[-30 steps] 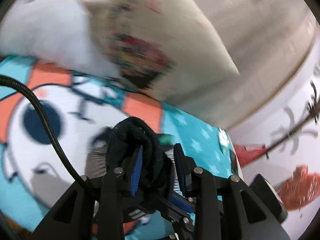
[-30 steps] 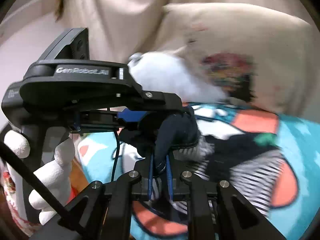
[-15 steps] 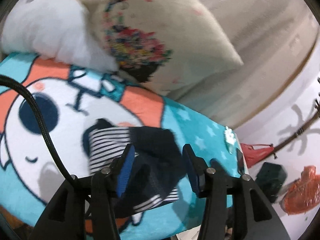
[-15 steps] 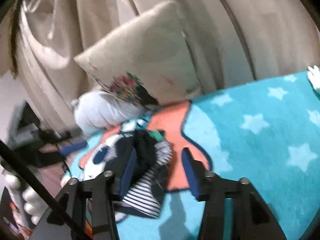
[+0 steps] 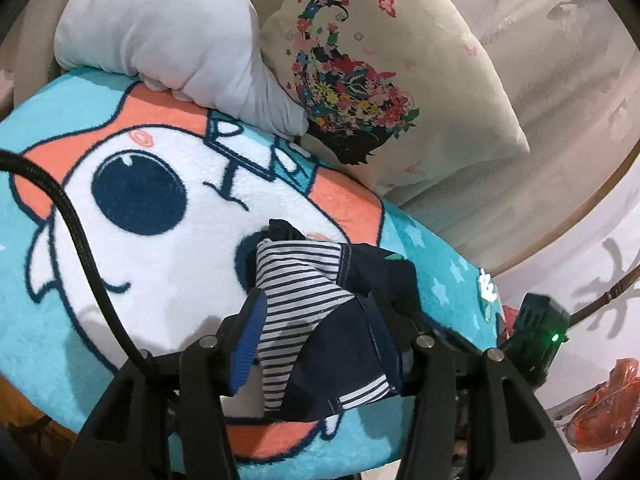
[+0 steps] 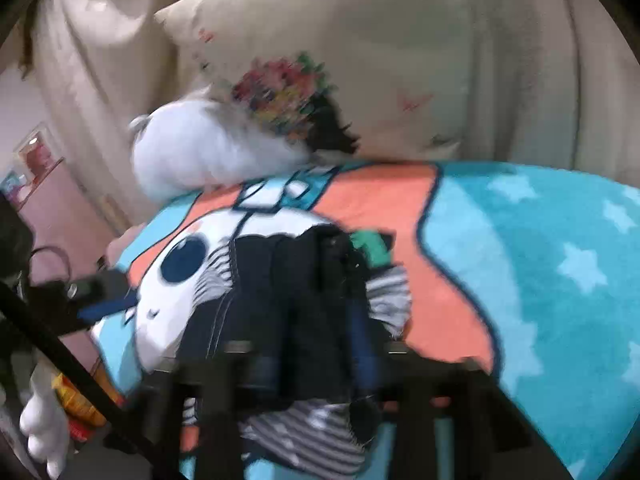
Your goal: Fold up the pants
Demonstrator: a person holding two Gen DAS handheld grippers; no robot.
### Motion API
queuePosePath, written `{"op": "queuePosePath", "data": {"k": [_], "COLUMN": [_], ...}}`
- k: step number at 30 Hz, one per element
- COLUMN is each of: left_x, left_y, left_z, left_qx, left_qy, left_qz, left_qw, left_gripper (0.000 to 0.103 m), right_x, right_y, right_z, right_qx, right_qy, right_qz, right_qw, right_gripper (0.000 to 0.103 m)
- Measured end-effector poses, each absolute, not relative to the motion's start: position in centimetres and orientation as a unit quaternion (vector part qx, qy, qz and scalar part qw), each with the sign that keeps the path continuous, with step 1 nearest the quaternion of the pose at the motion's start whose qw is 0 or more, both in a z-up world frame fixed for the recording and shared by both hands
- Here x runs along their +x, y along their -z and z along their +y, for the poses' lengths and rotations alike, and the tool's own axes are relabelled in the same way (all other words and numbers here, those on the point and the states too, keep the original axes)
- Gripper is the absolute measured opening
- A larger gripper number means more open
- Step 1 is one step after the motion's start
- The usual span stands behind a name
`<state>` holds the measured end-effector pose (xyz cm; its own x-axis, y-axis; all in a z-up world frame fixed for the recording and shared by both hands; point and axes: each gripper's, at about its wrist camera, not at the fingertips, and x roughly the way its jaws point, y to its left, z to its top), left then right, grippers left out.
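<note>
Navy striped pants (image 5: pixel 320 312) lie bunched on the blanket (image 5: pixel 80 320); left gripper (image 5: pixel 316 336) released, right gripper (image 6: pixel 316 360) blurred, cannot tell; next, regrasp an edge

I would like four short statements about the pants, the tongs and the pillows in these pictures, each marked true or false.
1. The pants lie on a blanket with a cartoon face. True.
2. The pants are plain red. False: they are dark navy with a striped lining.
3. The left tongs are shut on the pants. False: they stand open, with the pants lying between the fingers.
4. A floral pillow lies beyond the blanket, beside a white cushion. True.
</note>
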<state>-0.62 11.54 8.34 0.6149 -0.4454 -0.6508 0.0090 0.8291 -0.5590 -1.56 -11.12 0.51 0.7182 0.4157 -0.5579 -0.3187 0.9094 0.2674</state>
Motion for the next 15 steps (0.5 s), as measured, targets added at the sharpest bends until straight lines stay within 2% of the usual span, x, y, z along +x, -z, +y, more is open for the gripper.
{"op": "queuePosePath", "data": {"k": [5, 7, 9, 11, 14, 15], "left_x": [-0.3, -0.2, -0.3, -0.3, -0.4, -0.5], "left_y": [-7.0, -5.8, -4.3, -3.1, -3.0, -3.4], "left_z": [8.9, 7.5, 6.3, 5.7, 5.9, 6.1], "left_qx": [-0.245, -0.235, -0.222, -0.213, -0.215, -0.219], "left_qy": [0.162, 0.171, 0.172, 0.167, 0.168, 0.172], "left_qz": [0.434, 0.449, 0.466, 0.479, 0.481, 0.478], "left_qw": [0.852, 0.845, 0.839, 0.835, 0.833, 0.833], "left_gripper": [0.051, 0.051, 0.051, 0.051, 0.051, 0.051], "right_x": [-0.7, -0.3, 0.2, 0.5, 0.8, 0.9], "right_y": [1.2, 1.5, 1.7, 1.9, 2.3, 2.4], "right_z": [-12.3, -13.1, -13.7, -14.1, -14.7, -15.3], "right_qx": [0.067, 0.079, 0.087, 0.092, 0.099, 0.116], "right_qy": [-0.147, -0.138, -0.13, -0.127, -0.119, -0.126], "right_qz": [0.347, 0.349, 0.351, 0.351, 0.351, 0.355], "right_qw": [0.924, 0.924, 0.923, 0.923, 0.923, 0.919], "right_gripper": [0.02, 0.023, 0.038, 0.048, 0.069, 0.071]}}
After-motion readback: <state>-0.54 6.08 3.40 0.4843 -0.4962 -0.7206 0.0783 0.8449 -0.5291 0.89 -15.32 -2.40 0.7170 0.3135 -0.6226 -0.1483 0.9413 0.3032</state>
